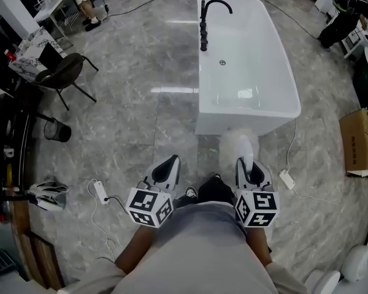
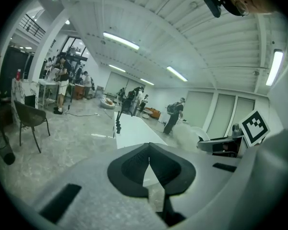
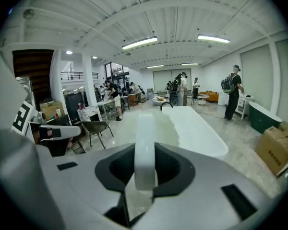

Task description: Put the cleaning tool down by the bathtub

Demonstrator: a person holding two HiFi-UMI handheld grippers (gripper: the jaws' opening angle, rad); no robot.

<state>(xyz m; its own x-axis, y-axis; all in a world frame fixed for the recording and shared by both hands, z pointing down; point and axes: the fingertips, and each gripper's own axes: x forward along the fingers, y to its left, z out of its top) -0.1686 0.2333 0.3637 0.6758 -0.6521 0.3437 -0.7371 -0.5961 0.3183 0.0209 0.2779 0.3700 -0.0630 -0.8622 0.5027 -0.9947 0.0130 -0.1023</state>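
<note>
Cleaning tool (image 1: pixel 238 146), fluffy end pointing toward bathtub (image 1: pixel 221 119)

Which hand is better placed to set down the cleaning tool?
Right: the right hand-held gripper grips the cleaning tool, whose fluffy head is near the bathtub. The left hand-held gripper is shut and empty.

A dark chair (image 1: pixel 64 72) stands at the far left, with a black bin (image 1: pixel 57 130) nearer. A cardboard box (image 1: pixel 362 141) sits on the right.
</note>
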